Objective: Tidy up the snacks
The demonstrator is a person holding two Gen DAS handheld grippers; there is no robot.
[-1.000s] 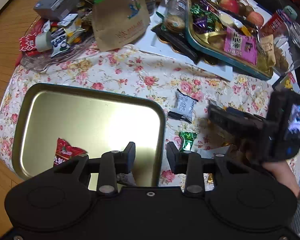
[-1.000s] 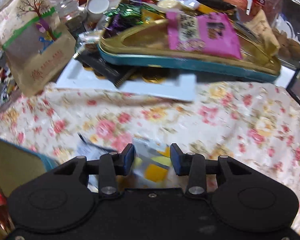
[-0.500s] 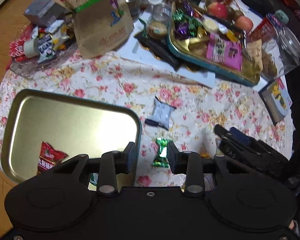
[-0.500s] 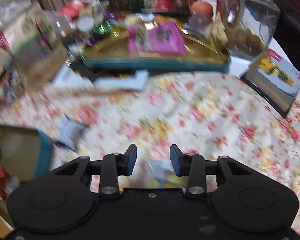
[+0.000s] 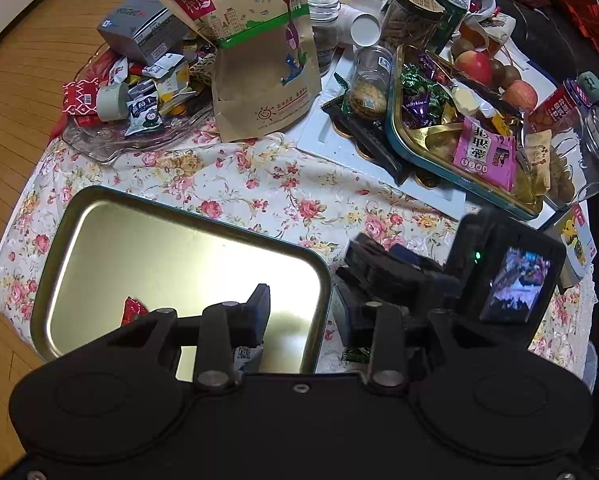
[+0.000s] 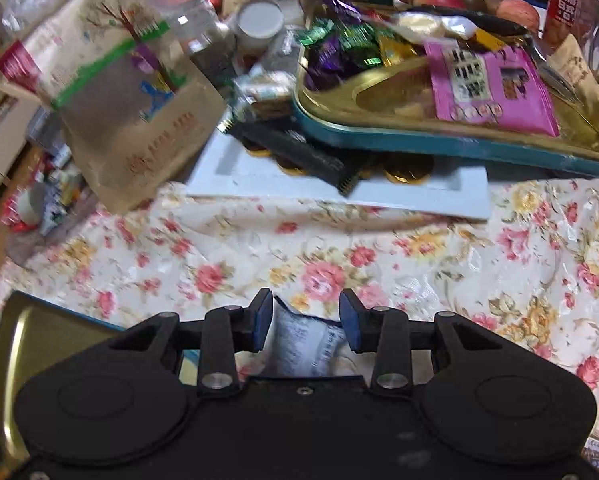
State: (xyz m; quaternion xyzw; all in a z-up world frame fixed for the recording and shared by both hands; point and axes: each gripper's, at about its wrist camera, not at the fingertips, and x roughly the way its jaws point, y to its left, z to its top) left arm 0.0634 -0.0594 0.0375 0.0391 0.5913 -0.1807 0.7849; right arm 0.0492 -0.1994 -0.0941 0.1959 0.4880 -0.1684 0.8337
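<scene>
A gold tin tray [image 5: 99,240] lies on the flowered cloth at the near left; its corner also shows in the right wrist view [image 6: 39,332]. A red snack packet [image 5: 133,310] and a white packet [image 5: 247,356] lie in it. My left gripper [image 5: 301,312] is open over the tray's right edge. My right gripper [image 6: 303,326] is open, its jaws on either side of a grey-white snack packet [image 6: 303,344] on the cloth; it also shows in the left wrist view [image 5: 379,264]. A green candy [image 5: 355,355] lies beside the tray.
A second gold tray [image 5: 427,152] with candies and a pink packet [image 5: 485,152] sits at the back right on a white board [image 6: 339,196]. A brown paper bag [image 5: 259,52], jars [image 5: 371,80], apples [image 5: 473,66] and a glass dish of packets [image 5: 139,136] crowd the back.
My right gripper has swung back left and down around the grey-white packet. My left gripper has shifted left, back over the tray's right edge, off the green candy.
</scene>
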